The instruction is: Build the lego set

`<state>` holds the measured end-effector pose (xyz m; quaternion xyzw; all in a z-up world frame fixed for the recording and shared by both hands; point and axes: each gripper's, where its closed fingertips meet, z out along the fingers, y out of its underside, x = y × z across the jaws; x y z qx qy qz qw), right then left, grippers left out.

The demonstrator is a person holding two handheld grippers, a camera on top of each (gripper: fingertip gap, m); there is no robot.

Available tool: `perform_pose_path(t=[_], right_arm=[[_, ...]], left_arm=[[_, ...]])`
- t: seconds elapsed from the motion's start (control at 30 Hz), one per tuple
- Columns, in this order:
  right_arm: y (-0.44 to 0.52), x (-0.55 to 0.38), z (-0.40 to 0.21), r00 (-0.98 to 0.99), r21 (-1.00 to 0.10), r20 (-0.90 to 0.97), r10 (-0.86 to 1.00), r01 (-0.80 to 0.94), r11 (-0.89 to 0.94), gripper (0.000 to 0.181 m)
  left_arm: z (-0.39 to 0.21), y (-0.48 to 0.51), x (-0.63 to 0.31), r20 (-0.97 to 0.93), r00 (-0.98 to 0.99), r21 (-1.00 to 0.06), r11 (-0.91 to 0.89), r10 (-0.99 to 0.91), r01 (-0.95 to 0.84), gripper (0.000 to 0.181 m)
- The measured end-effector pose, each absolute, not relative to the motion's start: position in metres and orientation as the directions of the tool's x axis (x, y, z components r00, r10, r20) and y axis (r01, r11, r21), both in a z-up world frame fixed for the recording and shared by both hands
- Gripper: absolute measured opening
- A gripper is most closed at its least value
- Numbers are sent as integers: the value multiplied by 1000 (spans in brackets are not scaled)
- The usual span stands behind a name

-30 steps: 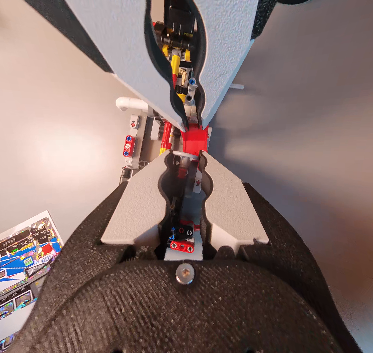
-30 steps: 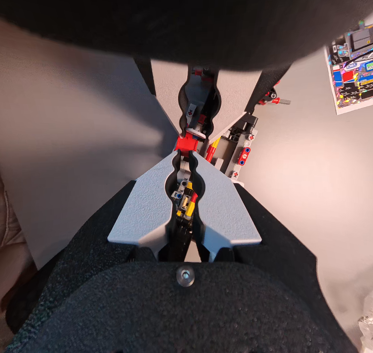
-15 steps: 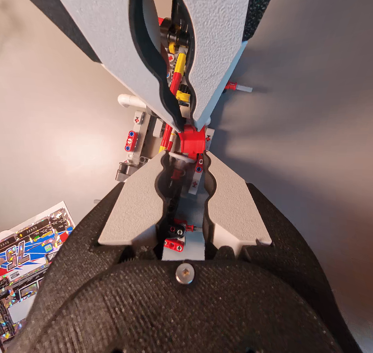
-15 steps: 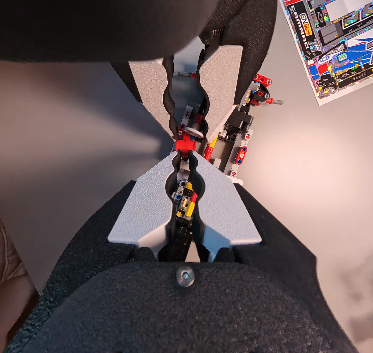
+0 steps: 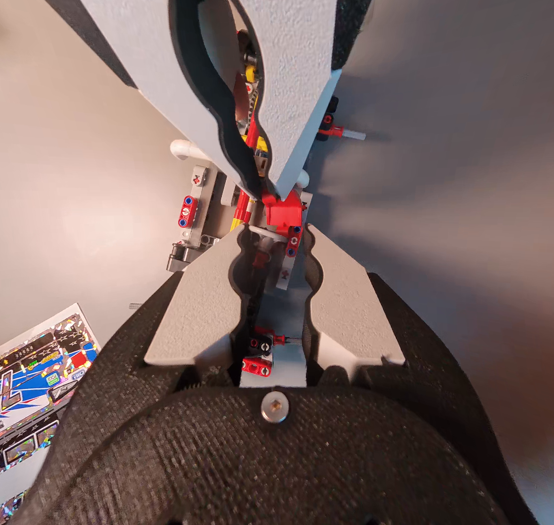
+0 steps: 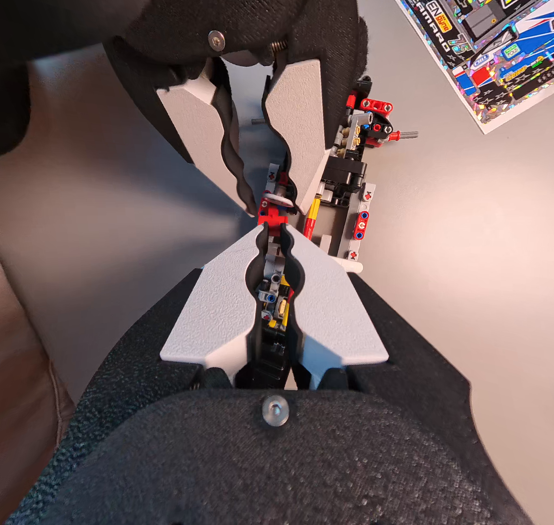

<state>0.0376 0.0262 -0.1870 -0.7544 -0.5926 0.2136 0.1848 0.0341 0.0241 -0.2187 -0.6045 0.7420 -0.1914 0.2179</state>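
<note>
A grey Lego chassis point(image 5: 207, 210) with red, yellow and black parts lies on the grey table; it also shows in the right wrist view point(image 6: 338, 225). My right gripper point(image 6: 273, 225) is shut on a red piece point(image 6: 271, 219) at the chassis's side edge; in the left wrist view the gripper point(image 5: 268, 197) comes in from the top, pinching the red piece point(image 5: 283, 212). My left gripper point(image 5: 274, 228) faces it tip to tip. Its jaws stand apart, straddling a white ring point(image 5: 265, 233) and a short red beam point(image 5: 292, 240) on the chassis. The far chassis end is hidden by the right gripper.
A shiny sticker sheet point(image 5: 39, 369) lies on the table to the left of my left gripper; it shows in the right wrist view point(image 6: 479, 30) at the top right. The table's edge and a brown padded surface point(image 6: 18, 360) show at the left of the right wrist view.
My left gripper's jaws have widened a little and its body has tipped back from the right gripper. The right gripper has stayed shut on the red piece, now pushed lower onto the chassis.
</note>
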Motion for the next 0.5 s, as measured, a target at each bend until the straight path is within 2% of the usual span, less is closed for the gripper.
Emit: perform_pose_path(t=[0.5], right_arm=[[30, 26, -184, 264, -536, -144, 954, 789, -300, 5]], left_arm=[[-217, 24, 29, -122, -165, -608, 205, -979, -767, 32]])
